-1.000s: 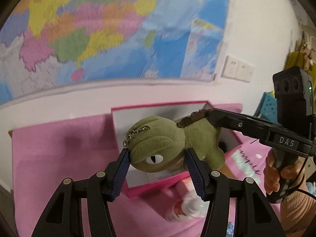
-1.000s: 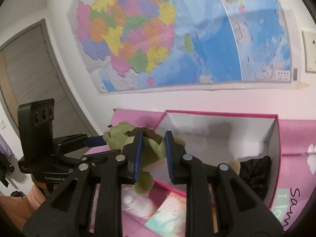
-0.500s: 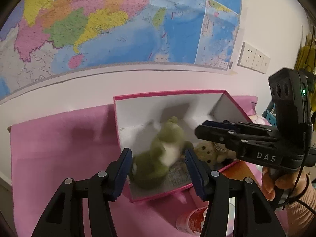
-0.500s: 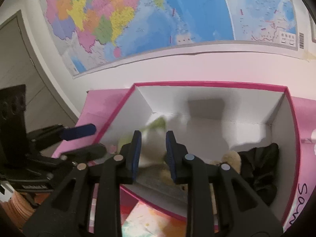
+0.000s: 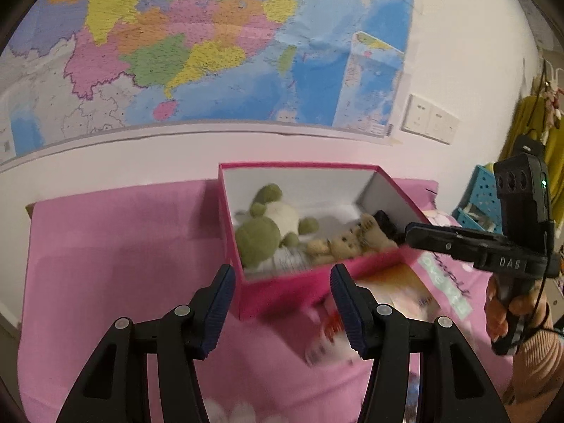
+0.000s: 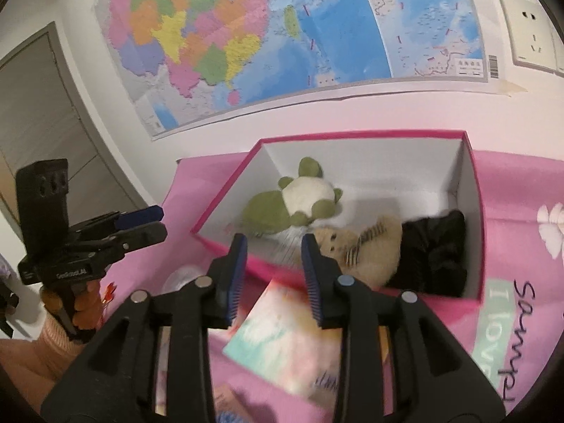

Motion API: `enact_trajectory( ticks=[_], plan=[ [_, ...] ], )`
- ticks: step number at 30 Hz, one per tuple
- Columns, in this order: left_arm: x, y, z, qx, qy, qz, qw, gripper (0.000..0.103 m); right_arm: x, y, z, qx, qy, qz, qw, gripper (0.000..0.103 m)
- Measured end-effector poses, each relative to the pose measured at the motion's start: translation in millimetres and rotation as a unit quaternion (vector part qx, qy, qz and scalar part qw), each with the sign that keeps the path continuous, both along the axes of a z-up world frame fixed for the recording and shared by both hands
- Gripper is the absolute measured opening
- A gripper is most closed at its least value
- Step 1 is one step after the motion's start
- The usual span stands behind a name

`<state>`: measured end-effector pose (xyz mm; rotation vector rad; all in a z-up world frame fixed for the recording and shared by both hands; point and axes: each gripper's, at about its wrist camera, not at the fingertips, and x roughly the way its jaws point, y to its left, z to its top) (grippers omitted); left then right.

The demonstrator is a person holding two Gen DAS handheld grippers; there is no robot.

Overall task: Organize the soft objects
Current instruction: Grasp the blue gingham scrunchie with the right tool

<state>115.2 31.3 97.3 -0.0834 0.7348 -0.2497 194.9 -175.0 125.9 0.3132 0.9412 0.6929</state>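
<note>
A green plush turtle (image 5: 264, 227) lies belly up in the left part of an open pink box (image 5: 282, 290), also in the right wrist view (image 6: 292, 202). A tan teddy bear (image 6: 366, 250) and a black soft item (image 6: 437, 250) lie to its right in the box (image 6: 472, 176). My left gripper (image 5: 282, 299) is open and empty just in front of the box's near wall. My right gripper (image 6: 271, 264) is open and empty over the box's near edge.
The box stands on a pink cloth (image 5: 105, 246) against a white wall with a map (image 5: 211, 42). A paper booklet (image 6: 292, 338) and a small bottle (image 5: 328, 342) lie in front of the box. A blue crate (image 5: 479, 197) stands at the far right.
Both grippers held the green turtle above the box, let it go, and it dropped into the box. Both grippers have pulled back and are open.
</note>
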Motion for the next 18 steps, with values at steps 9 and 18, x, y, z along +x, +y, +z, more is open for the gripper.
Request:
enact_trajectory(
  ticks=[9, 18],
  plan=[
    [-45.6, -8.3, -16.9, 0.004, 0.027, -0.033, 0.9991, 0.058, -58.4, -3.1, -1.9, 0.015, 0.023, 0.044, 0.999, 0.037],
    [-69.4, -35.7, -42.0, -0.005, 0.064, -0.084, 0.9944, 0.058, -112.9, -6.8, -31.8, -0.009, 0.085, 0.065, 0.994, 0.051]
  ],
)
